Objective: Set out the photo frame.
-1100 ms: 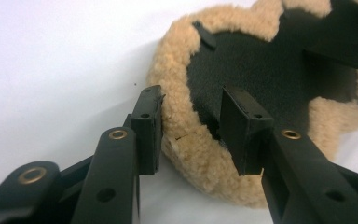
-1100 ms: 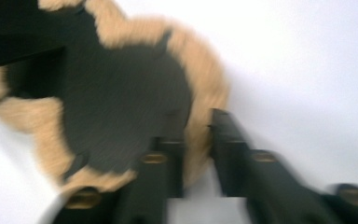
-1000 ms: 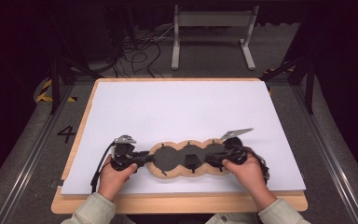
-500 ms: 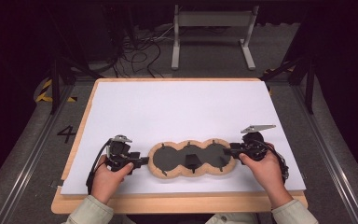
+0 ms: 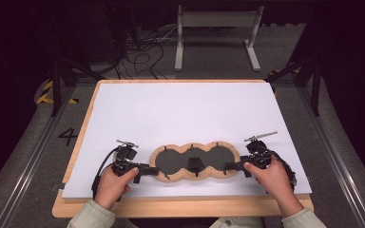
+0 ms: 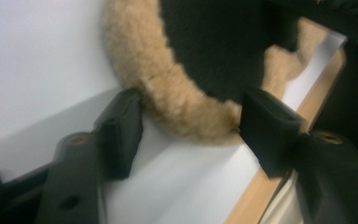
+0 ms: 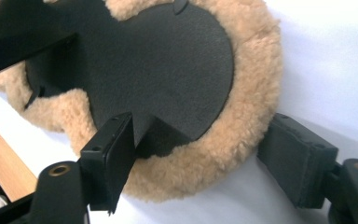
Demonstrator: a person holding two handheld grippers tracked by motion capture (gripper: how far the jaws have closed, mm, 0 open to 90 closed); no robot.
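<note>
A three-lobed pad (image 5: 195, 161) with a tan fleece rim and a black middle lies flat on the white sheet (image 5: 190, 109), near the table's front edge. My left gripper (image 5: 156, 170) is at its left end. In the left gripper view the jaws (image 6: 191, 123) have just been opening and stand apart, with the fleece rim (image 6: 177, 107) between them and unsqueezed. My right gripper (image 5: 229, 167) is at the pad's right end. Its jaws (image 7: 198, 140) have also just been opening. One jaw lies over the black middle (image 7: 168, 60), the other stands clear outside the rim.
The wooden table edge (image 5: 180, 206) runs just behind both hands. A grey metal stand (image 5: 216, 28) and loose cables (image 5: 142, 57) lie on the floor beyond the table. A painted 4 (image 5: 68, 137) marks the floor at the left.
Both grippers' jaws have spread wider at the pad's ends. The right hand has slid right, off the pad's right lobe to its outer end. The left hand has stayed put.
</note>
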